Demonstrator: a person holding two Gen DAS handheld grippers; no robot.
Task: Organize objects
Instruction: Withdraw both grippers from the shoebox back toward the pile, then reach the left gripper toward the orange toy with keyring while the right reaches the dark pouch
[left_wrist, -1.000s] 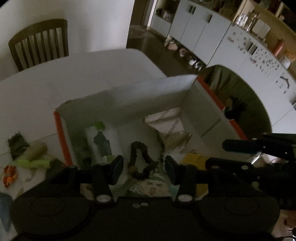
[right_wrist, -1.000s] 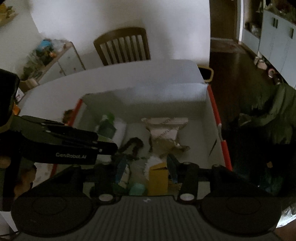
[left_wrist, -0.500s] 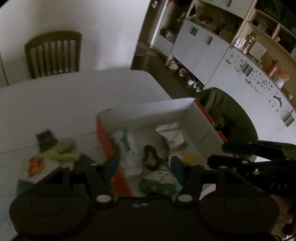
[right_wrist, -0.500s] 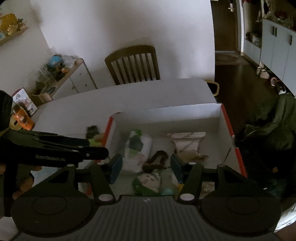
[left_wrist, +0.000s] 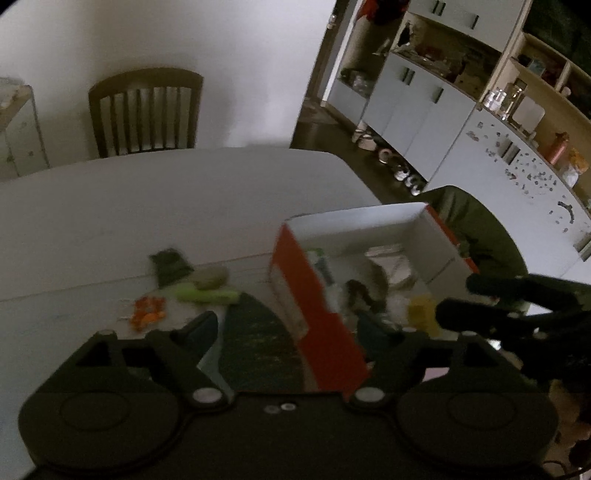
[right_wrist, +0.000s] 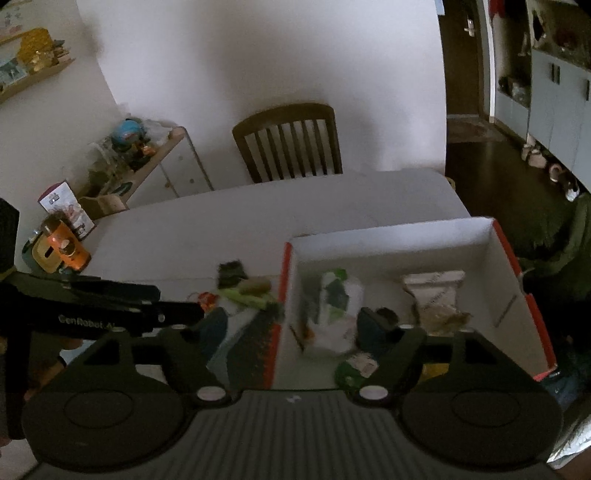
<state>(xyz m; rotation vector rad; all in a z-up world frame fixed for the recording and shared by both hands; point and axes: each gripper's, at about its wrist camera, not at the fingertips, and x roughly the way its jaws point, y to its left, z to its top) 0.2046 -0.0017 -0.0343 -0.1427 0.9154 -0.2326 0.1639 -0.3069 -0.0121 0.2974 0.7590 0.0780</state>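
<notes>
Left tongs (left_wrist: 286, 330) and right tongs (right_wrist: 291, 326) both spread apart and gripping nothing, held above the near edge of a white worktop (left_wrist: 147, 206) in a dim kitchen-dining room. Between the left tongs' fingers, the orange outer wall of an open cardboard box (left_wrist: 314, 302), white inside, standing at the worktop's right edge; seen across the right tongs as well, box (right_wrist: 399, 254) straddled by the fingers, one finger over the worktop, the other over the box interior. Inside the box: a white pack with green print (right_wrist: 338, 302) by the left wall, a crumpled pale paper bag (right_wrist: 434, 295) toward the far right corner, a dark looped band (left_wrist: 360, 291) mid-floor, a yellow item (left_wrist: 421, 314) and a green-and-white packet (right_wrist: 354, 369) near the front wall. Outside, just beside the box's left wall: a dark fan-shaped piece (left_wrist: 255, 347) lying flat at the near edge, a light green stick (left_wrist: 207, 294) touching a beige oval lump (left_wrist: 210, 277), a small dark packet (left_wrist: 170, 263) behind them, an orange crumpled scrap (left_wrist: 147, 314) to the left. All blurred, details unreadable. Wooden slat-back chair (left_wrist: 144, 110) at the worktop's far edge against a white wall; pale blue cupboards (left_wrist: 413, 107) along the right; low cluttered sideboard (right_wrist: 147, 162) at left in the right wrist view; orange canister (right_wrist: 61, 247) near the worktop's left edge.
</notes>
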